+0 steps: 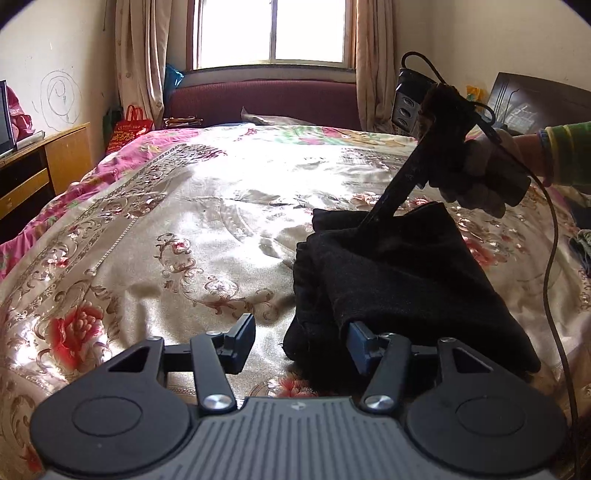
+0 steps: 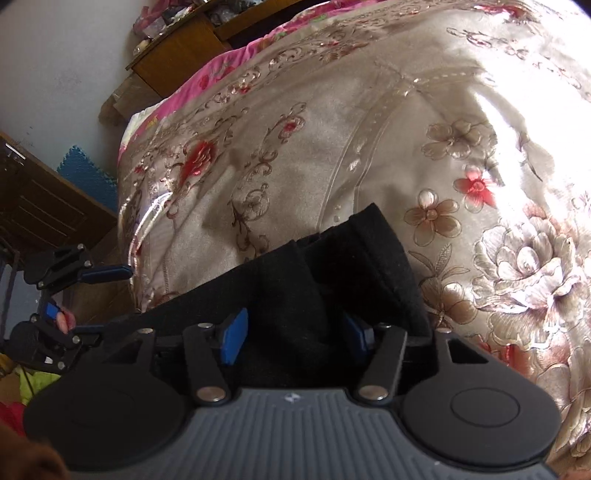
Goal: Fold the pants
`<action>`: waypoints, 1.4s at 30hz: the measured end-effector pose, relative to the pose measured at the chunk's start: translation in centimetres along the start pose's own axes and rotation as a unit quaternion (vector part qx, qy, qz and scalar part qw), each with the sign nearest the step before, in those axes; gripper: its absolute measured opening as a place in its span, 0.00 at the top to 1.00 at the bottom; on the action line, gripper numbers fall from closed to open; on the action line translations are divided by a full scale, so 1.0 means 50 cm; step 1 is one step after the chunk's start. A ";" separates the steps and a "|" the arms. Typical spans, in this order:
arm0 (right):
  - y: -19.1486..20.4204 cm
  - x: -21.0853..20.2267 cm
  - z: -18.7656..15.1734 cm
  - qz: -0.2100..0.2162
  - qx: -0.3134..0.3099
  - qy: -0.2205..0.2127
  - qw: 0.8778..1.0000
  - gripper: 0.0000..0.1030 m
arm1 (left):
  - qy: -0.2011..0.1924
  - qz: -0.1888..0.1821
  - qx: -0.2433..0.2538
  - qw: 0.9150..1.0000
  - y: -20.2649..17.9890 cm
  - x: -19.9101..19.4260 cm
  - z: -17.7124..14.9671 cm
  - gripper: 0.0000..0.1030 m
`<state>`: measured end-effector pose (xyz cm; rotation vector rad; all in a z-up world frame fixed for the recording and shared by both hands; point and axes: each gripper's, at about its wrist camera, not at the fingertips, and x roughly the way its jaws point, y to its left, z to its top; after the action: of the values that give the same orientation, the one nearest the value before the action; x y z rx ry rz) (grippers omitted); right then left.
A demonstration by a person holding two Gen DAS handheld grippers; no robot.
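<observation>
On the floral bedspread [image 1: 155, 206] lie black pants [image 1: 399, 280] (window only in left view), both grippers' jaws apart.

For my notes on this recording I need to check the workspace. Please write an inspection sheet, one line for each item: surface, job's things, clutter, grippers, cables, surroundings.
Surface: shiny beige floral satin bedspread, wrinkled, sunlit.
Job's things: black knitted pants, bunched in a rough folded heap on the bedspread.
Clutter: nothing seen on the bedspread near the pants.
Grippers: left gripper open, one blue pad at the pants' edge, the other over bare bedspread; right gripper open, pants fabric between its pads, not pinched.
Cables: thin dark cable hanging from the right gripper's handle, near the pants.
Surroundings: bright window with beige curtains, dark red headboard, wooden desk, red bag.
</observation>
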<state>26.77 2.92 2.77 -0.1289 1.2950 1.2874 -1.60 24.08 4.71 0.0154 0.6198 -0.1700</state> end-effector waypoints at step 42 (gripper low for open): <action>-0.070 0.006 -0.024 -0.225 0.142 -0.211 0.941 0.95 | 0.038 0.017 -0.007 0.999 0.019 0.034 -0.031 0.15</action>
<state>28.56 0.99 0.16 0.0535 0.9892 0.6784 -0.97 24.86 2.43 0.0187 0.6967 -0.1315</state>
